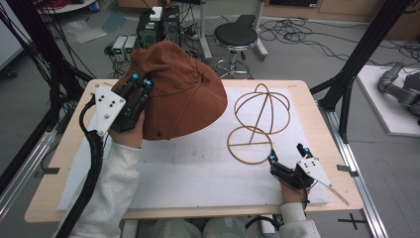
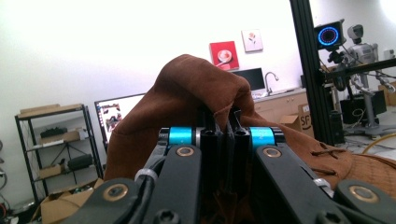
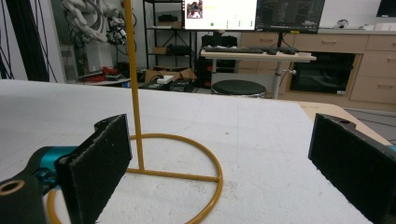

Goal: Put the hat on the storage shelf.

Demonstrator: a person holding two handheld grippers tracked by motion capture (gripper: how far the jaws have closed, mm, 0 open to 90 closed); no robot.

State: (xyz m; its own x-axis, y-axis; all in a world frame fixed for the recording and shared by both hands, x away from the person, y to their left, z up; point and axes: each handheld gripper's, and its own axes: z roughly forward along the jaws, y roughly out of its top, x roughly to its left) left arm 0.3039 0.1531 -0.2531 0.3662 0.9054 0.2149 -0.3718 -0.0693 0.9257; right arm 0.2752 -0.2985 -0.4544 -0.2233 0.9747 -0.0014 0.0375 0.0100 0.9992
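A black stool [image 1: 236, 35] stands beyond the table, beside tangled cables [image 1: 297, 34], apparently loose.

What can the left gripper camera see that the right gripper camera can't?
The left gripper view looks at the left gripper shut on a fold of the brown hat, with a red picture on the wall behind. The right gripper view looks at the open right gripper facing the gold wire stand on the white board, with a black stool beyond. Both look along black jaws, with computer screens in the background.
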